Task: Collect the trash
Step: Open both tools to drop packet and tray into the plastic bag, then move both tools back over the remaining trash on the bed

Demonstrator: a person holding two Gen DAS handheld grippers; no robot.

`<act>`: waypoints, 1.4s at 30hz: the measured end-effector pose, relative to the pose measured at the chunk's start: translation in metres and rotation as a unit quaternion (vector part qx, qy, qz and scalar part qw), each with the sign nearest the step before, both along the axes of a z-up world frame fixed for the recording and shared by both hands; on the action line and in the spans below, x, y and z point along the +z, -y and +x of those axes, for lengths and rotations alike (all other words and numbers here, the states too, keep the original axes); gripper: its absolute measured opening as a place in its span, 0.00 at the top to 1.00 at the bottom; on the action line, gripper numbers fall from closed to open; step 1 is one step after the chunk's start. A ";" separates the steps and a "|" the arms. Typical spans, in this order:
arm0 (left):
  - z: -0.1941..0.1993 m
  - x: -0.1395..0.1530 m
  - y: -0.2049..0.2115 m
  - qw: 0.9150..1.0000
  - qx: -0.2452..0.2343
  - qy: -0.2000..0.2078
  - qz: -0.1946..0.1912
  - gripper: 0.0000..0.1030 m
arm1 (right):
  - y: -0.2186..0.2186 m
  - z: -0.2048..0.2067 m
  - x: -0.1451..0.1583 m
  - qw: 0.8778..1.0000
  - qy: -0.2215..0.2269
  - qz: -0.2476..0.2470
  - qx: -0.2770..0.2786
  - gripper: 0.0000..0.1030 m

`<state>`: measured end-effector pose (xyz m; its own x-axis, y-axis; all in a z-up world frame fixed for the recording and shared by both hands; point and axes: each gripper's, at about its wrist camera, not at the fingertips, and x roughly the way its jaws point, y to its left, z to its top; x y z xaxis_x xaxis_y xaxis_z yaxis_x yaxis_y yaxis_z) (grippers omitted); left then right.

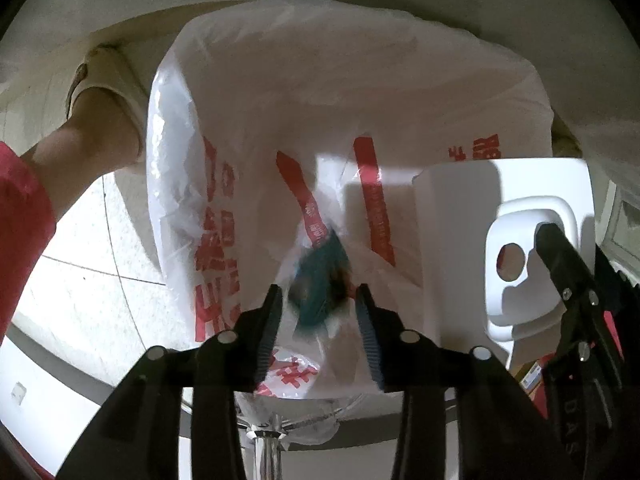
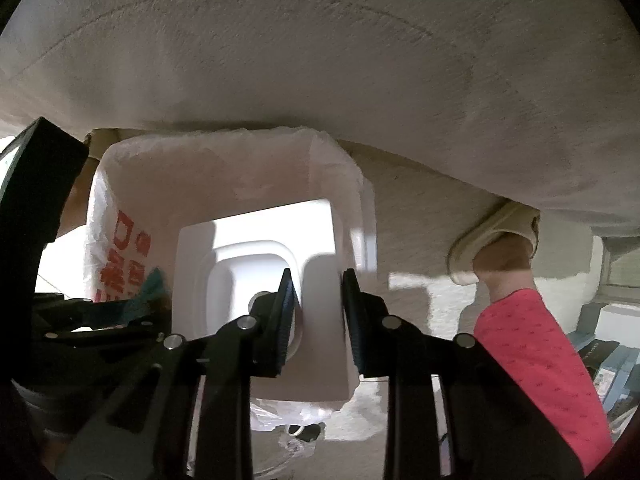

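A white plastic bag with red print [image 1: 320,128] hangs open below both grippers; it also shows in the right wrist view [image 2: 132,208]. My left gripper [image 1: 318,308] is open, its jaws apart around a blurred teal piece of trash [image 1: 320,280] over the bag. My right gripper [image 2: 316,312] is shut on the wall of a white plastic bin [image 2: 320,320], which sits in the bag's mouth. The bin [image 1: 480,220] and the right gripper's finger [image 1: 568,264] show at the right of the left wrist view.
A person's leg in red shorts [image 2: 532,360] and a beige slipper [image 2: 492,232] stand to the right. The other leg [image 1: 80,148] is at the left. Pale tiled floor [image 1: 80,280] lies below. A chrome post [image 1: 268,452] stands under the bag. Boxes [image 2: 608,344] sit far right.
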<state>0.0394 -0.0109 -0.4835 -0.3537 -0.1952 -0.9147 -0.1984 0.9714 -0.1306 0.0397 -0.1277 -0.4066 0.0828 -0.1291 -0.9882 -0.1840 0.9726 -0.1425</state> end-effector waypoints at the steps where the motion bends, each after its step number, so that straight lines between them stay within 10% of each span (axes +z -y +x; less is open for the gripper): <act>1: 0.000 0.000 0.000 1.000 0.000 -0.001 -0.003 0.58 | 0.004 0.002 -0.003 1.000 -0.002 0.005 0.000 0.76; 25: -0.008 0.051 -0.015 0.999 -0.014 0.039 0.028 0.37 | 0.009 -0.008 0.030 0.998 0.011 0.060 -0.018 0.49; 42: -0.010 0.254 -0.091 0.983 0.002 0.186 0.008 0.21 | 0.038 -0.059 0.275 0.971 0.212 0.076 0.081 0.11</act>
<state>0.0293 0.0797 -0.2292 0.0055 -0.1805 -0.9836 -0.1431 0.9733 -0.1795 -0.0192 -0.1659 -0.1321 0.4942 0.0641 -0.8670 -0.2923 0.9515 -0.0963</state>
